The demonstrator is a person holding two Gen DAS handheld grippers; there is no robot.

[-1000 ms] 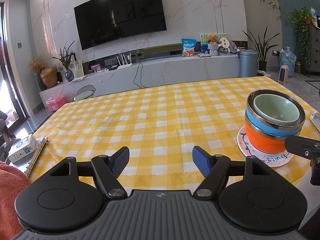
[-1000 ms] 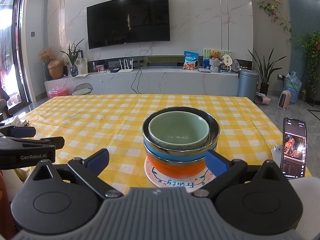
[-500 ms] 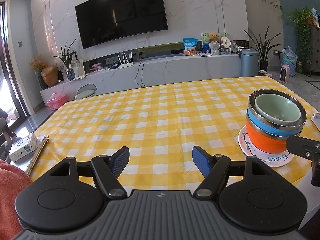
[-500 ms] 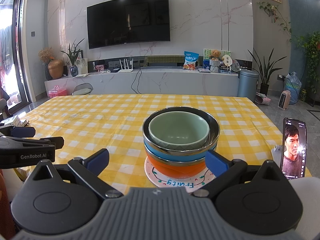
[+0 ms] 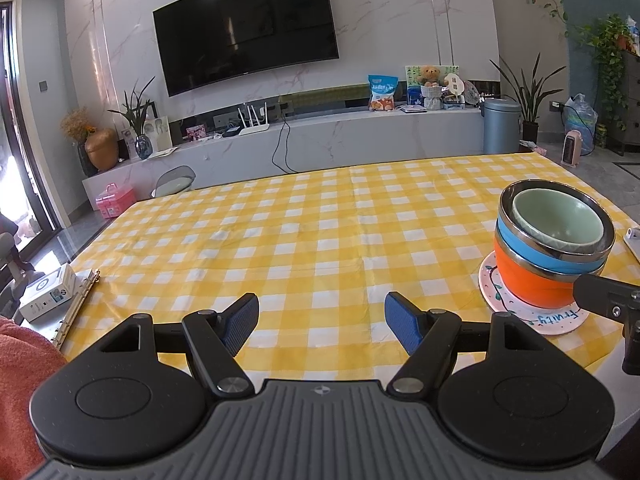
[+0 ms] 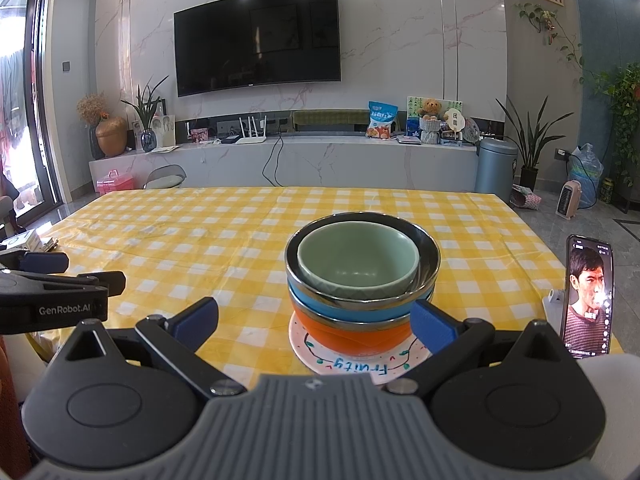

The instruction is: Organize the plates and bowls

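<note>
Yellow checked cloth covers the tabletop (image 5: 304, 240) under both claws. Left claw (image 5: 322, 322) gapes wide over bare cloth, holding nothing. Right claw (image 6: 314, 320) is equally wide and empty, its fingertips short of the bowl stack (image 6: 362, 280), one just beside the orange bowl. That stack, green bowl (image 6: 358, 260) nested in blue, blue in orange, sits on the plate (image 6: 360, 360), with a phone (image 6: 588, 296) beside it. Stacking looks finished; at most moving the pile seems left.

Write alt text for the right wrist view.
Three nested bowls, green in blue in orange, sit on a plate on a yellow checked table, just beyond the open right gripper. A phone stands at right.
</note>
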